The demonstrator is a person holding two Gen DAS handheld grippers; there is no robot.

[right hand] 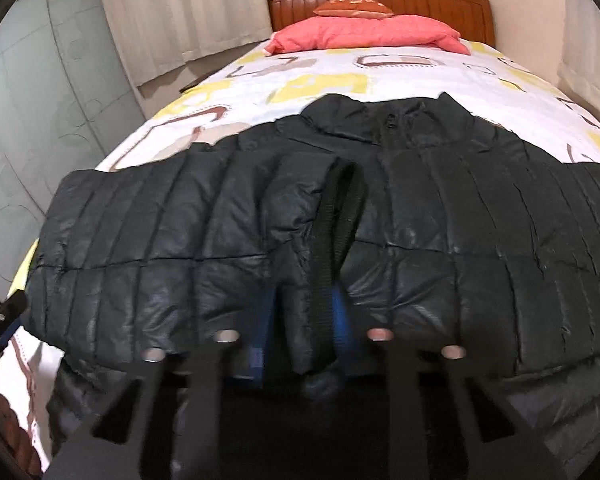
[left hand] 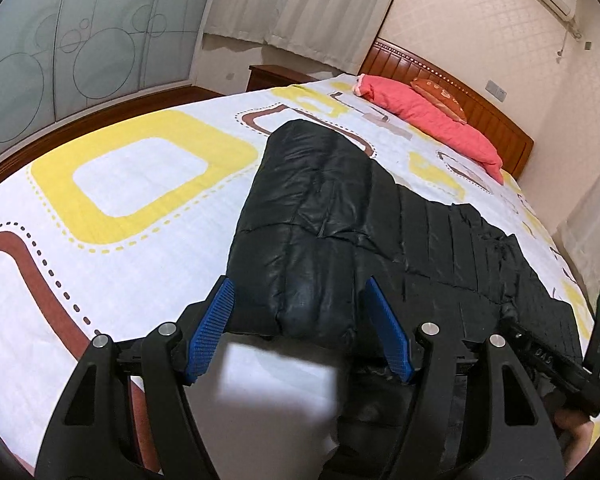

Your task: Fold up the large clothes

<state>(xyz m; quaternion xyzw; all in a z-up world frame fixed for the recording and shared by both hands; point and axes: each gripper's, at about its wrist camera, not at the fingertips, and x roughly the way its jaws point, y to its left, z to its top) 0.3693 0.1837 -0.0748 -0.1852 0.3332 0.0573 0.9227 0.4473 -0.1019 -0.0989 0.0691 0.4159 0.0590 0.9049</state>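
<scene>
A black quilted puffer jacket (left hand: 340, 216) lies spread across a bed dressed in a white sheet with yellow and brown squares (left hand: 140, 168), its collar toward the wooden headboard (right hand: 380, 0). In the left wrist view, the left gripper (left hand: 300, 328) stands with its blue-padded fingers (left hand: 212, 328) wide apart, and a puffy folded edge of the jacket sits between them; the pads do not press it. In the right wrist view, the right gripper (right hand: 300, 320) is buried under a raised fold of the jacket, with a black ribbed cuff (right hand: 332, 232) draped straight ahead over its fingers; blue pads (right hand: 338, 312) show on either side of the bunched fabric, apparently clamped on it, though blur obscures the contact. Beyond both grippers, a coral-pink quilted pillow (right hand: 364, 34) rests against the headboard, topped by a small orange patterned cushion (right hand: 352, 8). Pale curtains (right hand: 180, 12) hang to the left.
</scene>
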